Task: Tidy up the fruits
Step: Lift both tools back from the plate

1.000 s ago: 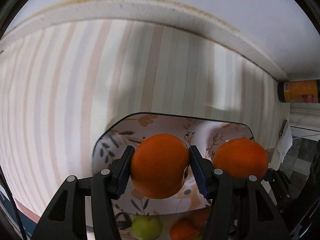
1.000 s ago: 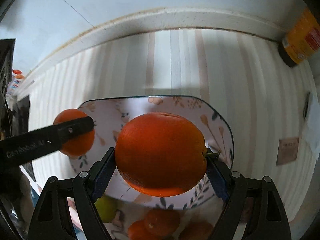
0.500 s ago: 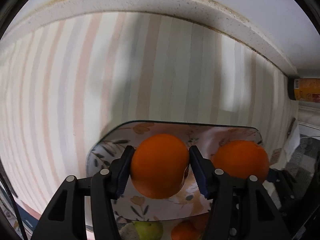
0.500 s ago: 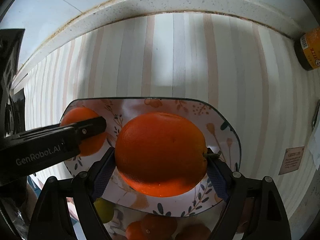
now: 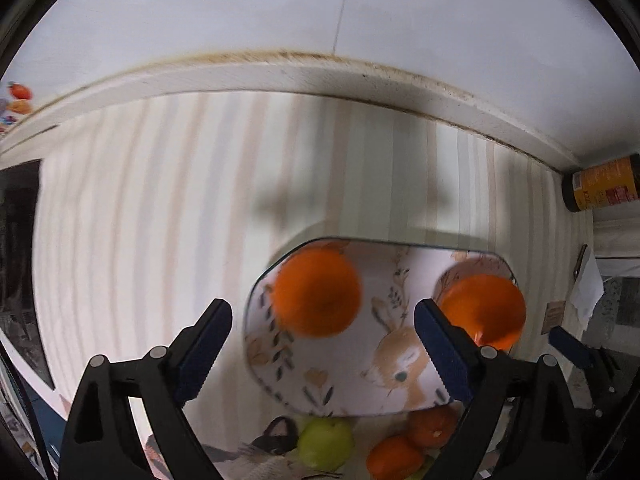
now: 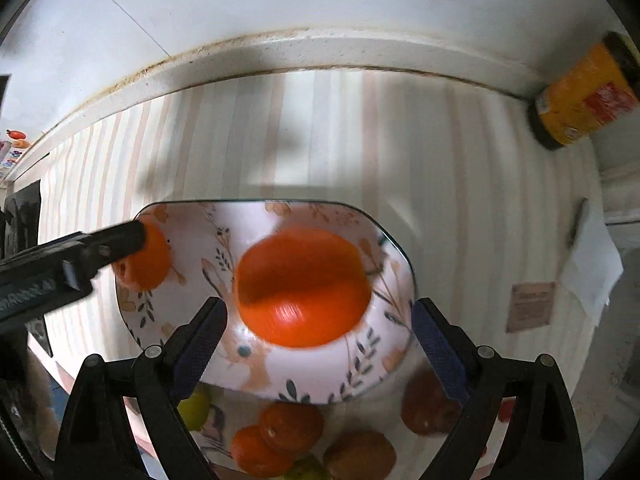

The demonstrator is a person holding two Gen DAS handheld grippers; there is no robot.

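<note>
Over the floral plate (image 5: pixel 404 392), both claws are spread wide and hold nothing: left claw (image 5: pixel 324 346), right claw (image 6: pixel 318 342). Task fruit: one orange (image 5: pixel 318 292) sits at the plate's 10 o'clock in the left view; second orange (image 6: pixel 302 288) sits mid-plate in the right view. Both are motion-blurred, so likely just let go and not settled.

Risks, my read:
- Either orange could roll. Left one is close to the rim, so it might go over onto the striped desk (image 5: pixel 160 208).
- Second orange might roll into the first and knock it off.
- Open fingers flank the fruit closely, so a sloppy pull-back might clip an orange.
- Loose fruit below the plate, green fruit (image 5: pixel 326 442) plus small oranges (image 6: pixel 290 426) and brown ones (image 6: pixel 360 454), are partly hidden by the claws, so easy to bump on the next reach.

Writing: claw arm (image 6: pixel 52 272) carries white lettering, blurred here, not readable. Yellow-label jar (image 6: pixel 584 92) at 2 o'clock has a red patch; text illegible. Small card (image 6: pixel 530 306) on the desk: print too small.
</note>
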